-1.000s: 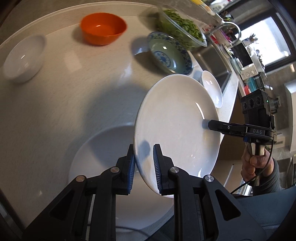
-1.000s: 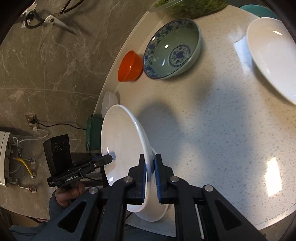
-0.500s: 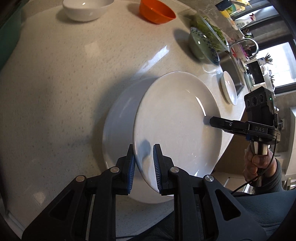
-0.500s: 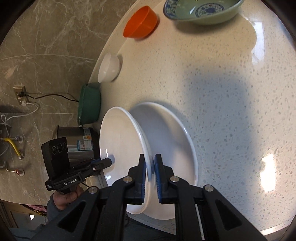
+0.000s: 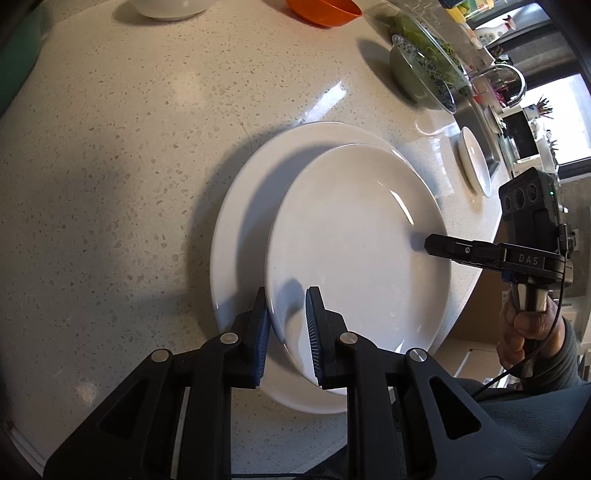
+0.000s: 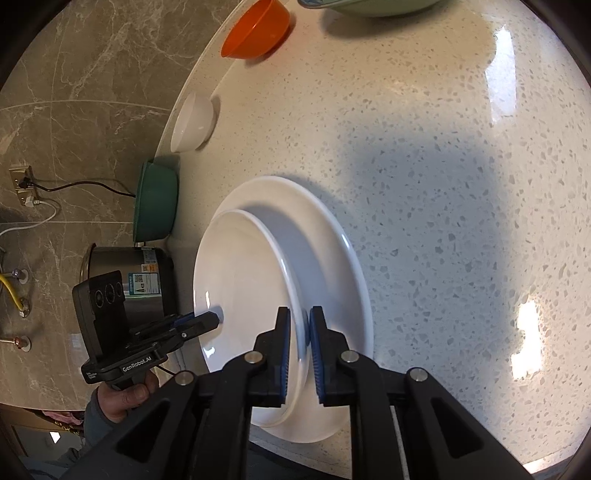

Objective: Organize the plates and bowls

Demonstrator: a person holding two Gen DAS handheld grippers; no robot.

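Left wrist view: both grippers, left [image 5: 286,325] and right [image 6: 297,345], clamp opposite rims of a white plate [image 5: 354,243], held tilted just over a larger plate [image 5: 240,206] on the counter [image 5: 129,147].

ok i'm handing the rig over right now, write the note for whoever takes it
Left claw: shut on the near rim of the upper plate.
Right claw: shut on the same plate's opposite rim.
That plate is tilted over the larger plate on the counter, not yet flat.
Done: plate carried over the stack.
Left: lower it, open both claws, then sort the orange bowl, white bowl, green bowl, patterned bowl and small plate.
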